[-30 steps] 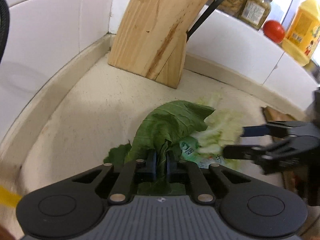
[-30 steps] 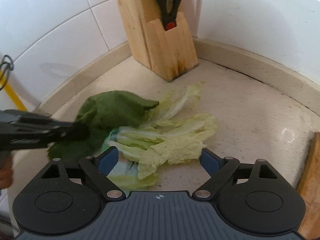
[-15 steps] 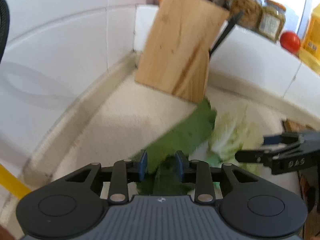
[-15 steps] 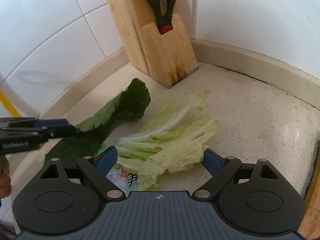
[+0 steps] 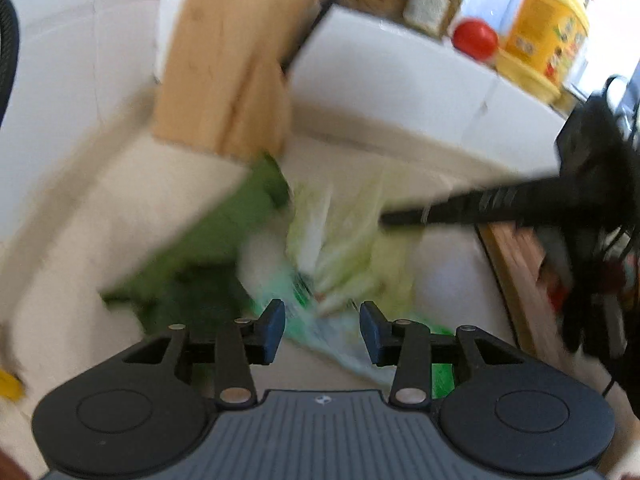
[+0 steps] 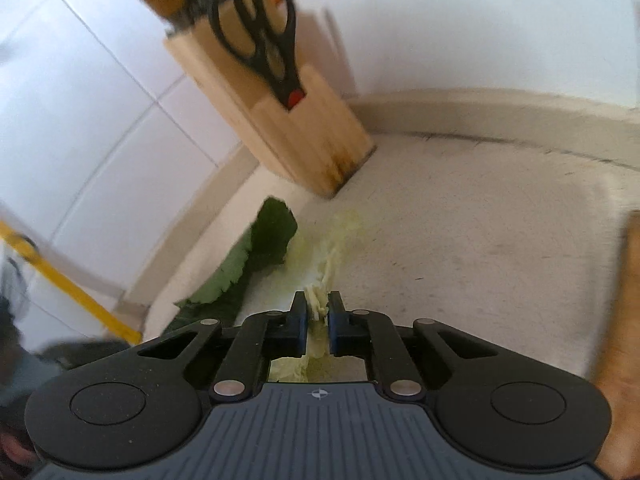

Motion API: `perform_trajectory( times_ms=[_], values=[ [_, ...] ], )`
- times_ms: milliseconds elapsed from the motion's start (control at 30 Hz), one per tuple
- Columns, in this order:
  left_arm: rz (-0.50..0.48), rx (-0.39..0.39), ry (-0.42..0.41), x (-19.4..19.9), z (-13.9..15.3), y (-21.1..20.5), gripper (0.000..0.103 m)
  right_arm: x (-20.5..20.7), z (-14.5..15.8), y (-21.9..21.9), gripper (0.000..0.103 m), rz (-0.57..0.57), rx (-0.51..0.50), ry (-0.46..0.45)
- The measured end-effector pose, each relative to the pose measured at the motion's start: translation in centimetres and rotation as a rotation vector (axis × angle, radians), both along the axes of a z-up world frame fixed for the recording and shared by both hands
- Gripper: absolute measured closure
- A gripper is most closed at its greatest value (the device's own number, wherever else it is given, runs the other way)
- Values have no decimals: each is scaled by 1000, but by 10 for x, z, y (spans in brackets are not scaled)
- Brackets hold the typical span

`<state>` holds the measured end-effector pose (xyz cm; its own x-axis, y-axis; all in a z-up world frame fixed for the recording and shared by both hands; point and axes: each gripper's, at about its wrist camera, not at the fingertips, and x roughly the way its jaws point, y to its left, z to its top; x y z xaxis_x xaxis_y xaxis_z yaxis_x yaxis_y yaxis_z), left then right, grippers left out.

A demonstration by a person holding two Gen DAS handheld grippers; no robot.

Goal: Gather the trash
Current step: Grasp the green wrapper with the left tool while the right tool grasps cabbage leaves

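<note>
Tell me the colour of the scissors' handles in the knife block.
Black scissors, with a red pivot spot; clearest in the right wrist view.

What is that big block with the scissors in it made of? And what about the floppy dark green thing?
The block looks like pale unpainted wood: tan, with grain lines and darker stains near its base. The scissors have shiny black handles, probably plastic. The dark green thing seems to be a vegetable leaf: thin, limp, with a jagged edge.

dark green leaf (image 6: 264,248), pale yellow-green cabbage (image 5: 360,248) (blurred), black-handled scissors (image 6: 260,40)

Right gripper (image 6: 318,312) jaws pinch pale leaves (image 6: 318,304), probably cabbage.
</note>
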<state>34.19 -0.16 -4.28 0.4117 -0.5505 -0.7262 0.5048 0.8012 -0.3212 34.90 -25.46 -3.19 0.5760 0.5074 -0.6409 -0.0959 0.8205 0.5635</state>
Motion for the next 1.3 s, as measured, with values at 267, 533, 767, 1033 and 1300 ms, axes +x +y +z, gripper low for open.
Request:
perform_trajectory(
  times_ms=[267,533,767,1033,1300],
  values=[
    [126,-242,288,-7,-35,22,63,-34,8,-40,90,-71,-10,-15],
    [155,-382,350,6,-45,-3,64,-40,-7,-27,90,13,18,10],
    [117,-305,274,24,-41,-40,90,-32,-28,-35,78,-24,-8,104],
    [103,-261,238,24,-38,-42,93,-13,-44,-22,85,-63,65,66],
    [132,-253,217,9,-28,-22,93,-37,-47,-32,89,-94,246,97]
  ],
)
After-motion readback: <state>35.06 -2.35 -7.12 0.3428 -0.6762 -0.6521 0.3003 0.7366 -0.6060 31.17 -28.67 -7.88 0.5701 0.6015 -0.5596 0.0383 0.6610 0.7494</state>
